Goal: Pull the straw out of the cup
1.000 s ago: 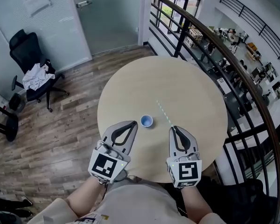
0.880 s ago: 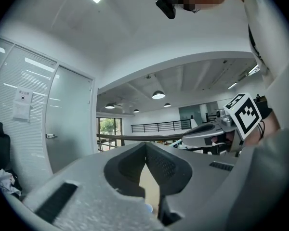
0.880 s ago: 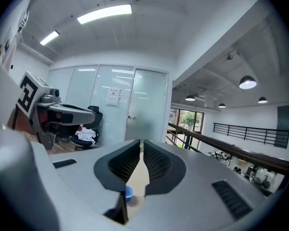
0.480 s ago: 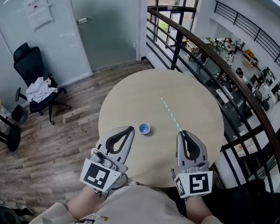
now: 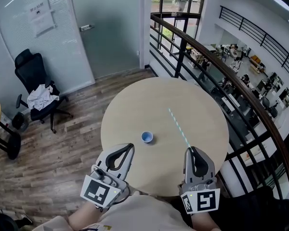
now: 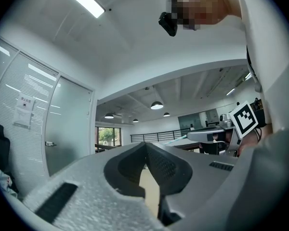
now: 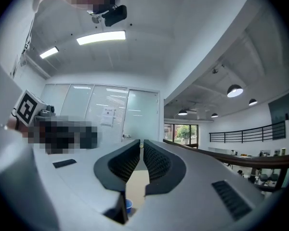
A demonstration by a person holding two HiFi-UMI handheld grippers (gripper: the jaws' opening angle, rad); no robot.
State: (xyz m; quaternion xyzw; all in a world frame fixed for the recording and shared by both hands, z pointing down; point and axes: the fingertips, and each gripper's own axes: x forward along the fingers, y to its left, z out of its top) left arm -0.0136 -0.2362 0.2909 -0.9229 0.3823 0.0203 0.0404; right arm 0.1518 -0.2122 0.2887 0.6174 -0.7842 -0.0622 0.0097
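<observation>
A small blue cup (image 5: 147, 137) stands upright on the round pale wooden table (image 5: 192, 95), with no straw in it. My right gripper (image 5: 191, 149) is shut on one end of a pale green straw (image 5: 178, 126). The straw sticks out ahead of the jaws, above the table and to the right of the cup. In the right gripper view the straw's end (image 7: 141, 145) shows between the closed tips, and the cup (image 7: 128, 206) lies below. My left gripper (image 5: 130, 146) hovers near the table's near edge, left of the cup, its jaws shut on nothing.
A dark metal railing (image 5: 216, 66) curves round the table's far and right sides, with a lower floor beyond it. A black office chair (image 5: 36, 97) with cloth on it stands at the left on the wooden floor. A glass door (image 5: 111, 28) is behind.
Both grippers have drawn back toward the table's near edge and risen. The straw went along in the right gripper. The cup has stayed in place.
</observation>
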